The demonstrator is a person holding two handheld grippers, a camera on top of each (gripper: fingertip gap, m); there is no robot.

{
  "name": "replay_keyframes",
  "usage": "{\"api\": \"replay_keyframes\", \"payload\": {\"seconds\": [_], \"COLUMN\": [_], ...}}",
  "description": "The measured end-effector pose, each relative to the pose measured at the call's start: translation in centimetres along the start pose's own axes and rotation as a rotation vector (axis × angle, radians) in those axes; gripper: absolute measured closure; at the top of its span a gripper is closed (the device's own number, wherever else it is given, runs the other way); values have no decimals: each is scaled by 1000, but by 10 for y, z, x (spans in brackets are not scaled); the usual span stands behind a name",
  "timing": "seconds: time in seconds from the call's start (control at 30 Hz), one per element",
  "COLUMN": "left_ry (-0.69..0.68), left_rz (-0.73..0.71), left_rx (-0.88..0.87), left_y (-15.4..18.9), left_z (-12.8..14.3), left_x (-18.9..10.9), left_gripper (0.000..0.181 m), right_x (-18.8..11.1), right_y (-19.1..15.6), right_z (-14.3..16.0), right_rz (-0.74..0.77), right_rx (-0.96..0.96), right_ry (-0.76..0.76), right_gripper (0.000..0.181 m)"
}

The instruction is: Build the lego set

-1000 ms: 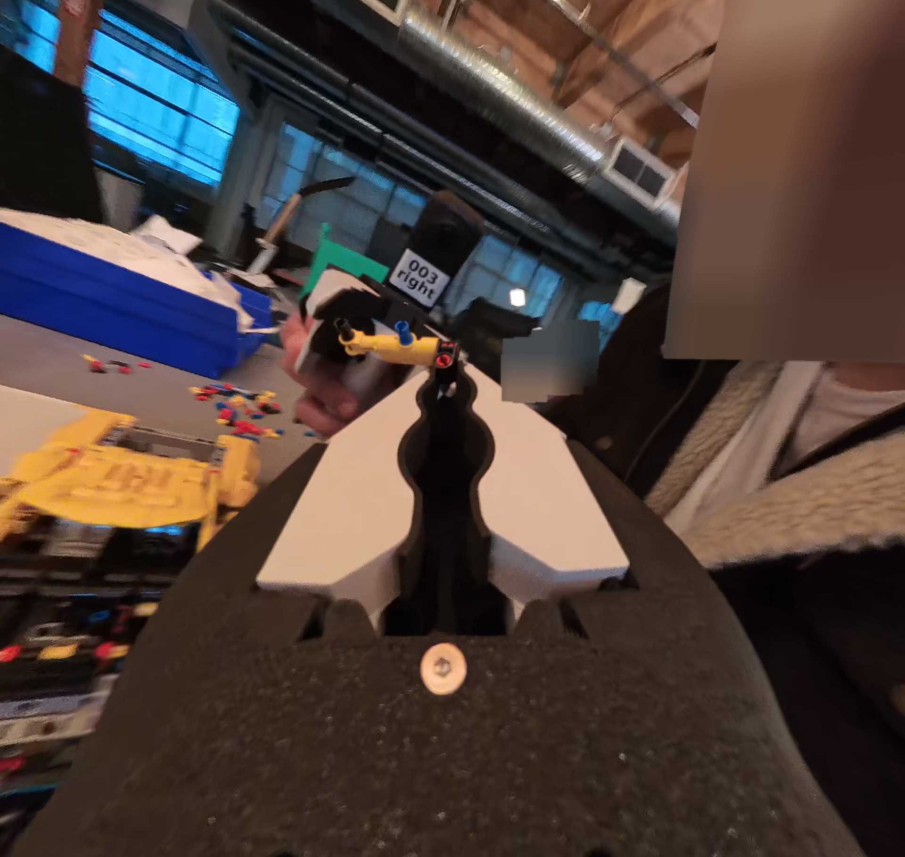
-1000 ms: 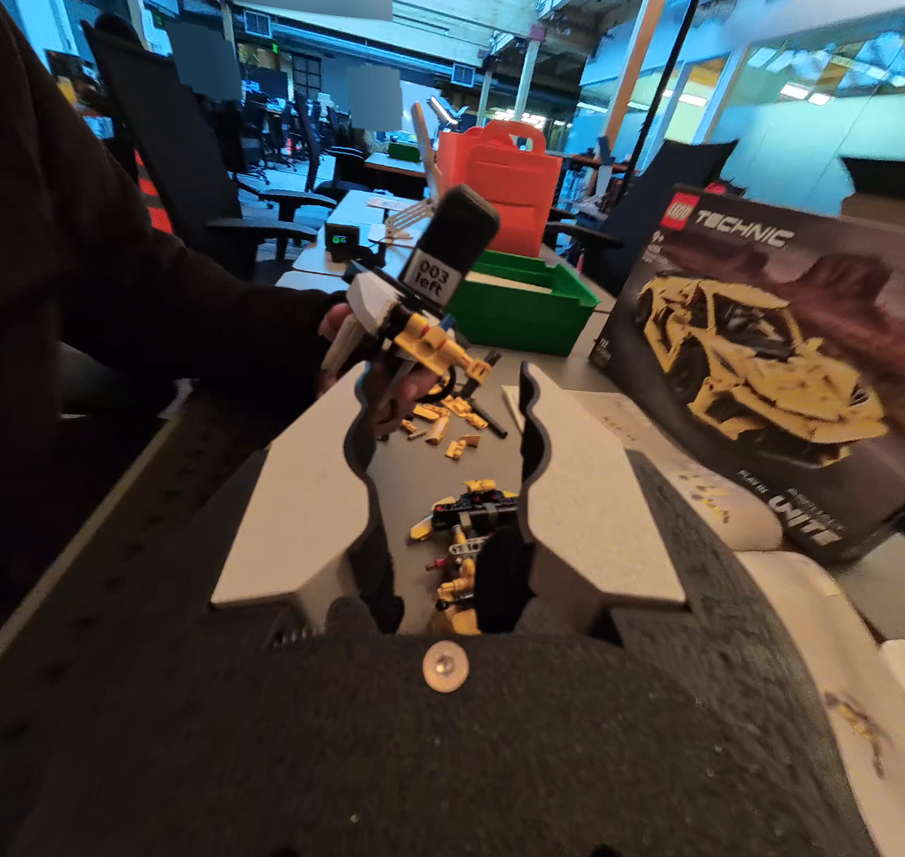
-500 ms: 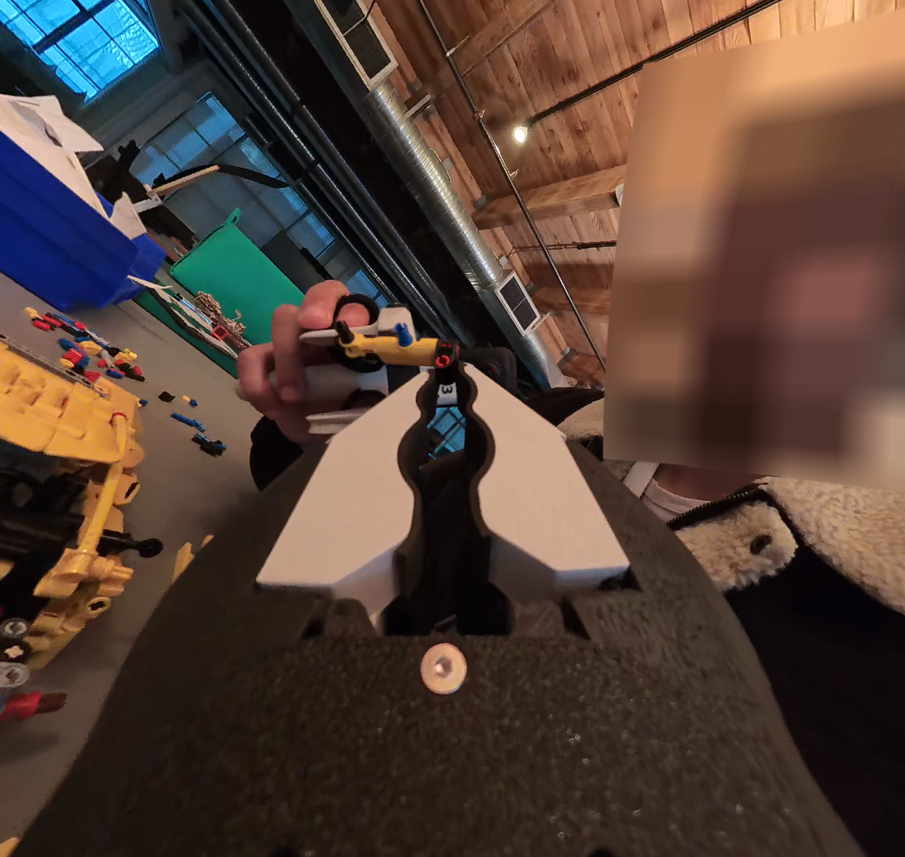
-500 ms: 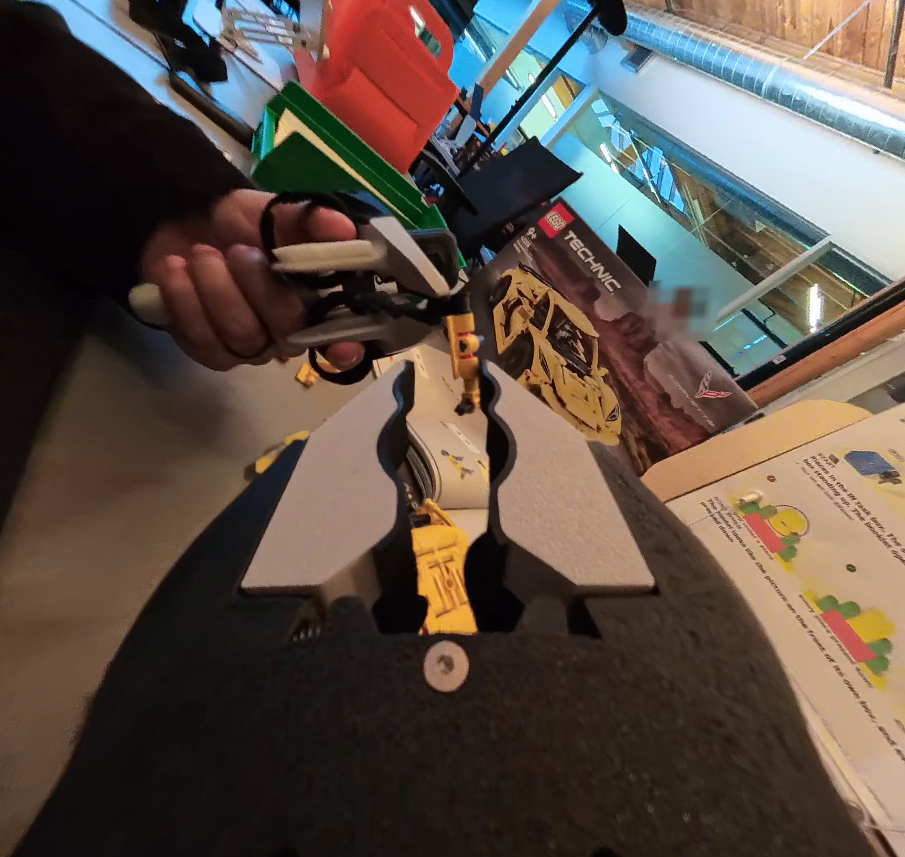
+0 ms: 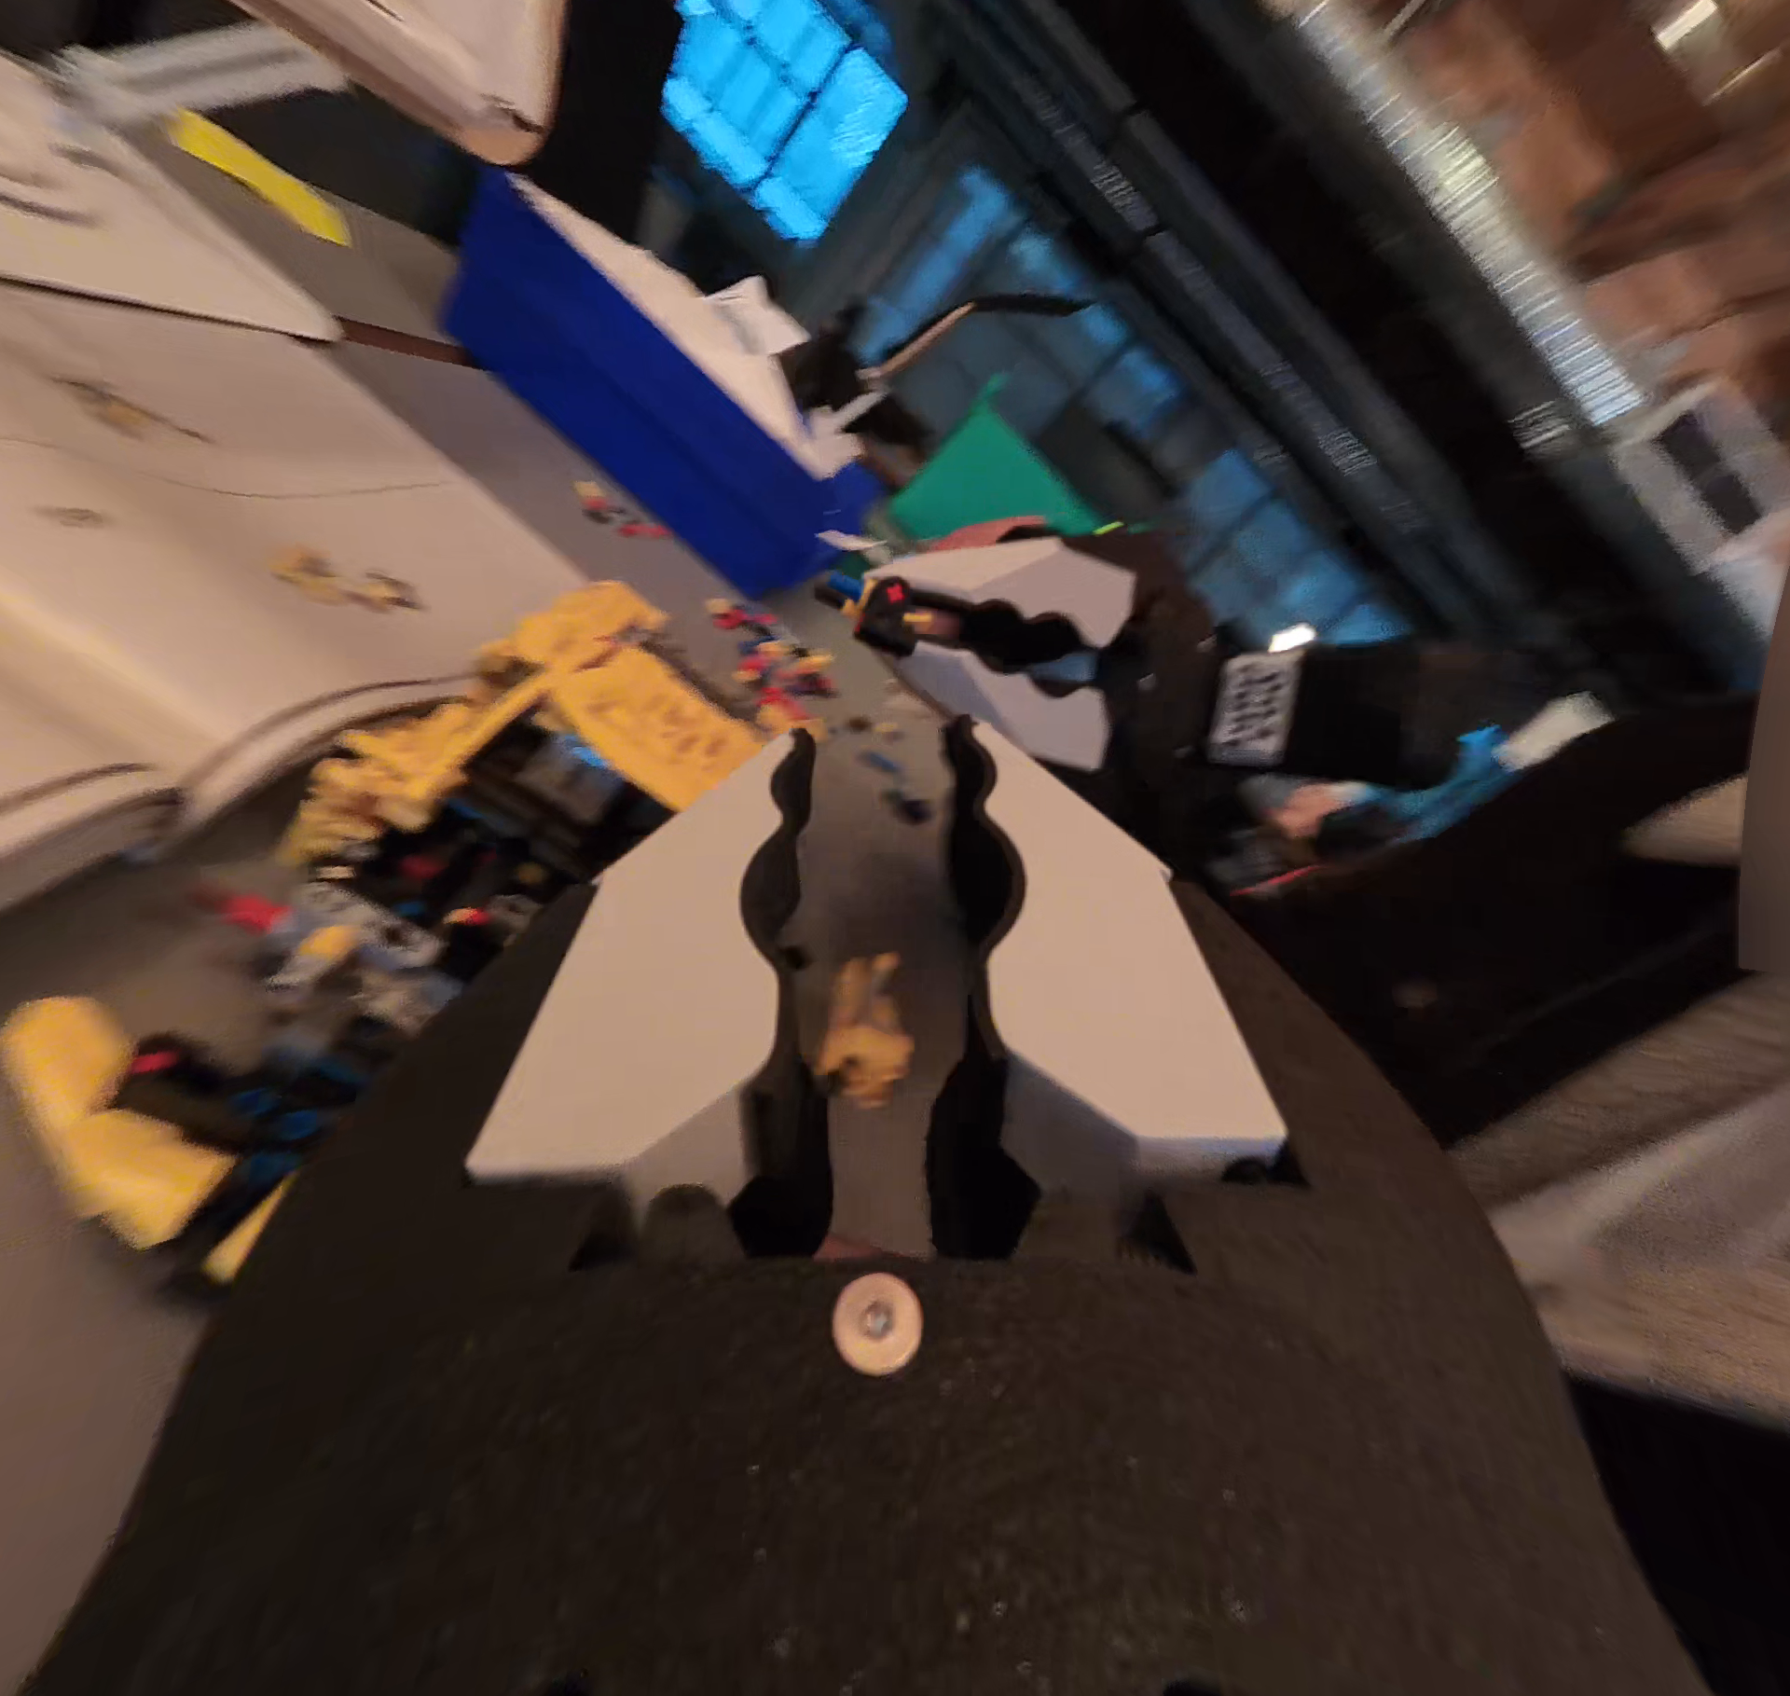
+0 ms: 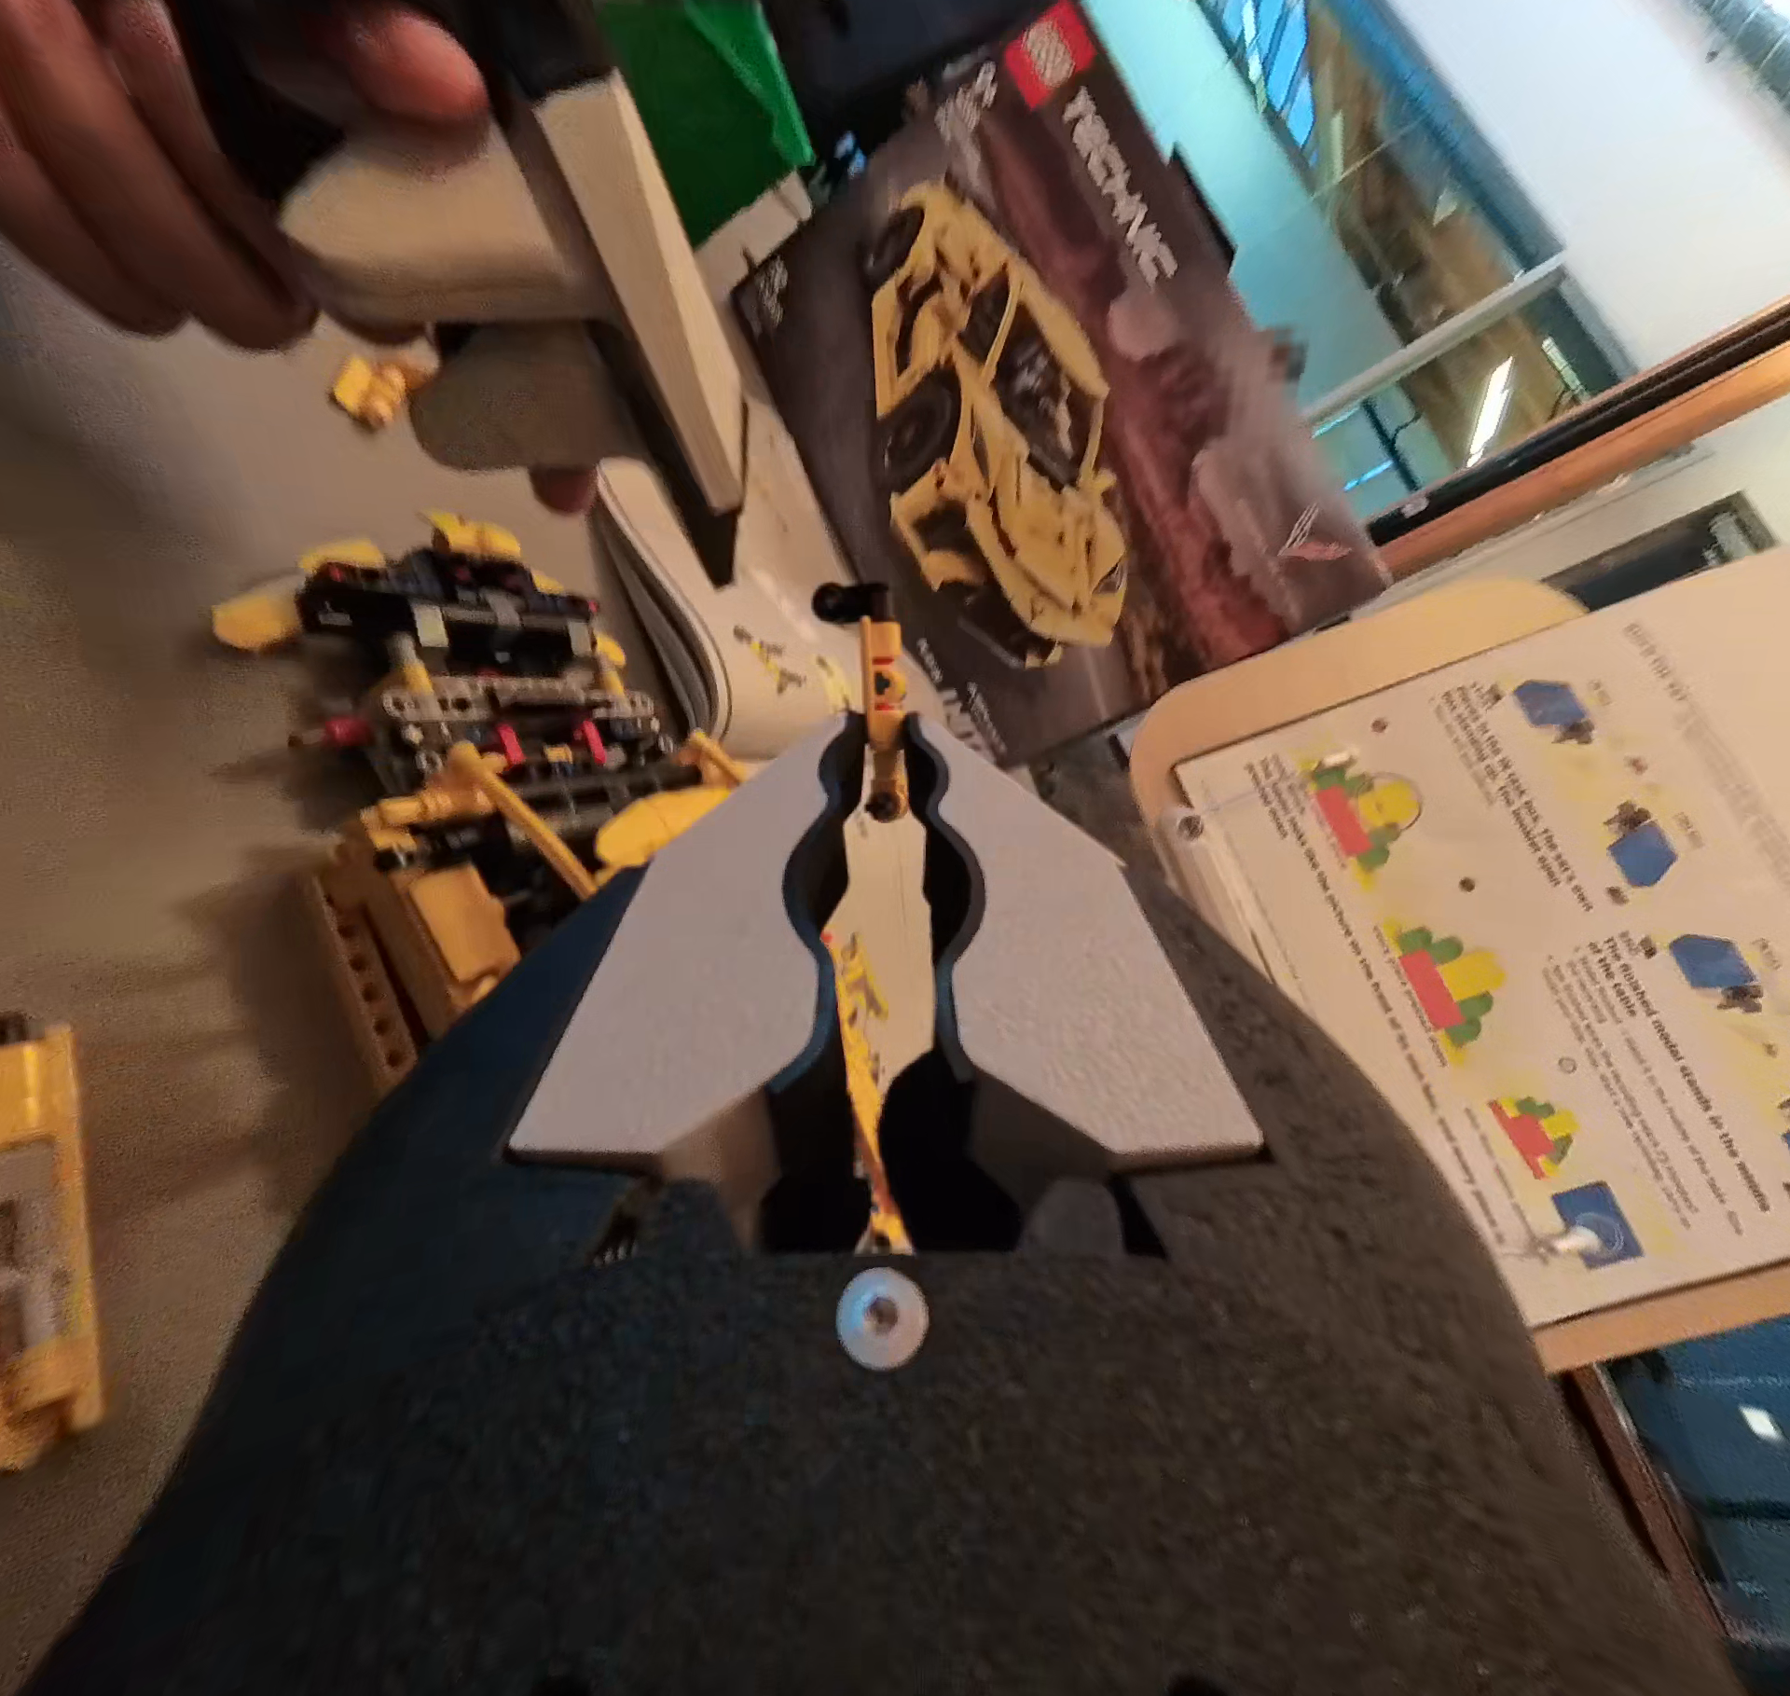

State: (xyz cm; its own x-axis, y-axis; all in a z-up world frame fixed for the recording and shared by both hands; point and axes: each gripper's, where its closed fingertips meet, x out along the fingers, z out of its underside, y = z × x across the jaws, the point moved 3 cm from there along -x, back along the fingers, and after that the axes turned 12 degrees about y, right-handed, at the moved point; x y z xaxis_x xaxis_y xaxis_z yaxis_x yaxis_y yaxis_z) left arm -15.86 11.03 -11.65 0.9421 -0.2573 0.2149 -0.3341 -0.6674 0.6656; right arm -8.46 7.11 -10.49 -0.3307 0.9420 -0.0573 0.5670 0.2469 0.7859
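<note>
- The right gripper pinches a slim yellow Technic sub-assembly at its lower end; the black connector end sticks out past the fingers, in the air above the desk.
- It looks light, rigid and slippery, and likely to pivot; a grip on the flat beam sides would suit.
- The left gripper has its fingers spread, empty.
- The part-built yellow car sits on the desk.

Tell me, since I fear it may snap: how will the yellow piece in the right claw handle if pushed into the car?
The piece is thin and long, pinched only at its lower end by the right claw, so it may pivot. Its black end joint looks hinged and could swing. Probably light.
</note>
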Motion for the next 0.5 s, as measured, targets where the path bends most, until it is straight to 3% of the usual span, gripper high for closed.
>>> {"api": "replay_keyframes", "payload": {"seconds": [0.2, 0.27, 0.5], "left_ry": [-115, -203, -210], "left_rz": [-311, -326, -265], "left_rx": [526, 564, 520], "left_y": [-32, -36, -28], "left_z": [3, 15, 22], "left_x": [-8, -8, -3], "left_gripper": [153, 153, 153], "right_x": [2, 3, 6], "right_y": [-3, -7, -16], "right_z": [17, 16, 13], "right_rz": [-22, -41, -72], "right_rx": [-34, -6, 38], "right_ry": [-72, -69, -63], "right_gripper": [174, 174, 174]}}
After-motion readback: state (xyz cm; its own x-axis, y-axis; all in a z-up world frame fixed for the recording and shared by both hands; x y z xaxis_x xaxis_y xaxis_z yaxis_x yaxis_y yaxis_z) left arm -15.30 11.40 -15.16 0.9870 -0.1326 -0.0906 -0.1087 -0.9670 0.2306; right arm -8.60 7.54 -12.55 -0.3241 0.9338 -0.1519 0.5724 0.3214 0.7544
